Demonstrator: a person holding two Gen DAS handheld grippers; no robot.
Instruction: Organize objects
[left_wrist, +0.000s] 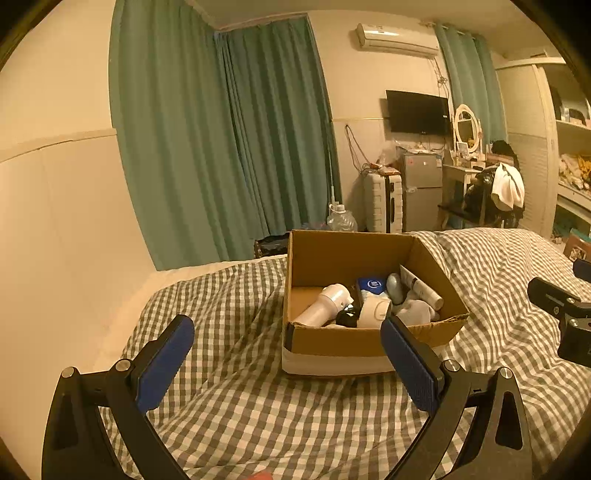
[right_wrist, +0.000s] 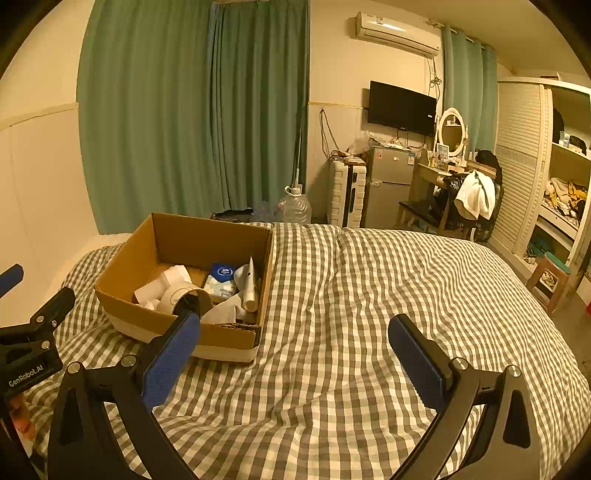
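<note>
An open cardboard box (left_wrist: 317, 254) sits on the checked bedspread (left_wrist: 236, 406); it also shows in the right wrist view (right_wrist: 207, 240). Inside lie a white hair-dryer-like device (left_wrist: 325, 302), a roll of tape (left_wrist: 375, 314), a blue-topped pack (left_wrist: 371, 284), a white tube (left_wrist: 421, 286) and a black object (left_wrist: 347, 317). My left gripper (left_wrist: 288, 332) is open and empty, just before the box's near wall. My right gripper (right_wrist: 295, 332) is open and empty over bare bedspread right of the box. The right gripper's body shows at the left view's right edge (left_wrist: 565, 317).
Green curtains (left_wrist: 229, 140) hang behind the bed. Beyond the bed's far edge stand a water jug (right_wrist: 295, 206), a white suitcase (right_wrist: 347, 195), a small fridge (right_wrist: 389, 184), a dressing table with chair (right_wrist: 458, 192) and a wardrobe (right_wrist: 546, 166). A stool (right_wrist: 548, 277) stands at right.
</note>
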